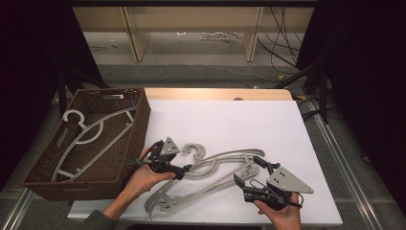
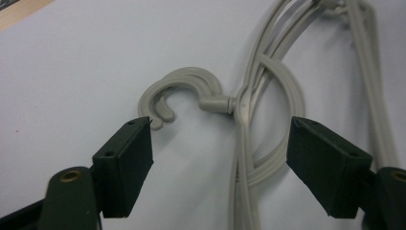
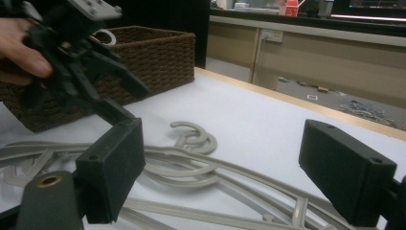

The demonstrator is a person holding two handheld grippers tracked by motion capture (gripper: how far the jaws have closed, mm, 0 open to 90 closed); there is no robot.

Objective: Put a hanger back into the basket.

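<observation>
White tabletop fills the middle of the high view, with a dark floor and pale shelving behind it. At the left of the frame we see a brown wicker basket that already holds a grey hanger, lying flat inside it. Just right of the basket, our left gripper points toward the stacked grey hangers lying on the table at lower centre. In the left gripper view its jaws stand wide, with nothing pressed between them; the hangers' hooks sit just above the left jaw's tip, and the neck of the stack lies between the two jaws but clear of both.

Farther right, at the lower right of the high view, our right gripper hovers over the hangers' right end. The right gripper view shows its jaws also spread wide and empty, the hangers lying on the table beyond them.

We judge the next move to be a pinch near the neck. The risk is that the hangers lie nested and interlaced, so closing there could catch more than one, or lift one while dragging its neighbour off the table's near edge. A grip on the curved hook alone could also let a hanger swing and snag the basket's rim.
</observation>
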